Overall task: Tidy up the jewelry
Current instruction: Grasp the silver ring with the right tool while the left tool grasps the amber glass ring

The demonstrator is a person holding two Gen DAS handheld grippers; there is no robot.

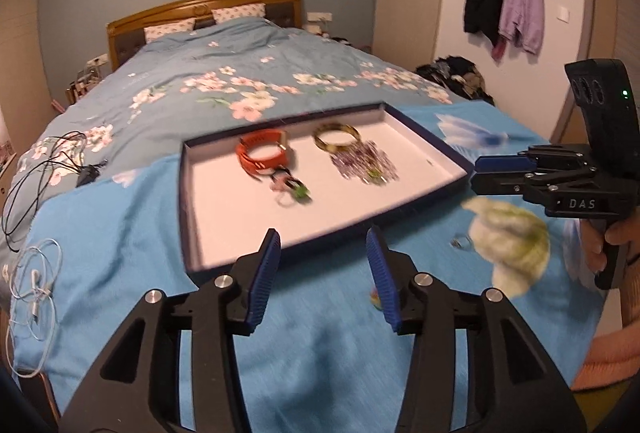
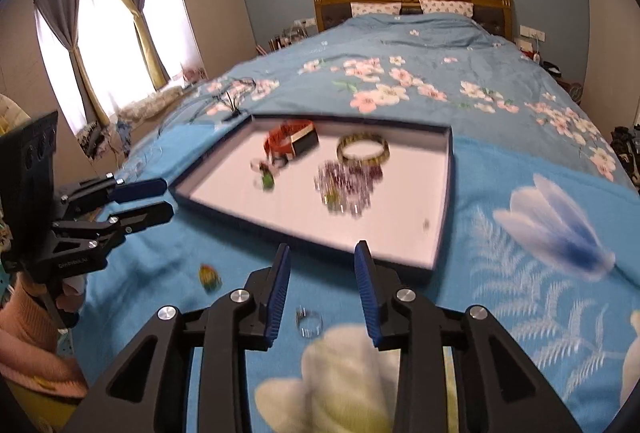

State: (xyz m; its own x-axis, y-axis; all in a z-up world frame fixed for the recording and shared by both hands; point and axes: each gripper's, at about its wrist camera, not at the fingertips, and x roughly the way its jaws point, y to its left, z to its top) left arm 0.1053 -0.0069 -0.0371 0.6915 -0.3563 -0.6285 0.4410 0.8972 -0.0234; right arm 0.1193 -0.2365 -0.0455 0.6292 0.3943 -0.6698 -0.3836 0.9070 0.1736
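Observation:
A shallow dark-rimmed tray (image 1: 208, 249) (image 2: 440, 233) lies on the blue bedspread. In it are an orange watch (image 1: 262, 155) (image 2: 290, 141), a yellow-green bangle (image 1: 337, 137) (image 2: 363, 149), a purple beaded piece (image 1: 366, 163) (image 2: 348, 185) and a small pink-green piece (image 1: 290, 187) (image 2: 266, 177). A silver ring (image 2: 309, 321) (image 1: 460, 242) lies on the spread between my right fingers, near the tray. A small colourful trinket (image 2: 210, 277) (image 1: 376, 299) lies by my left gripper. My left gripper (image 1: 323, 273) (image 2: 154, 199) is open and empty. My right gripper (image 2: 322, 289) (image 1: 486, 177) is open and empty.
Black cables (image 1: 44, 161) and white earphones (image 1: 34, 289) lie at the left of the bed. The bed's foot edge is close to me. Coats (image 1: 504, 5) hang on the right wall. A window with curtains (image 2: 100, 45) is at left.

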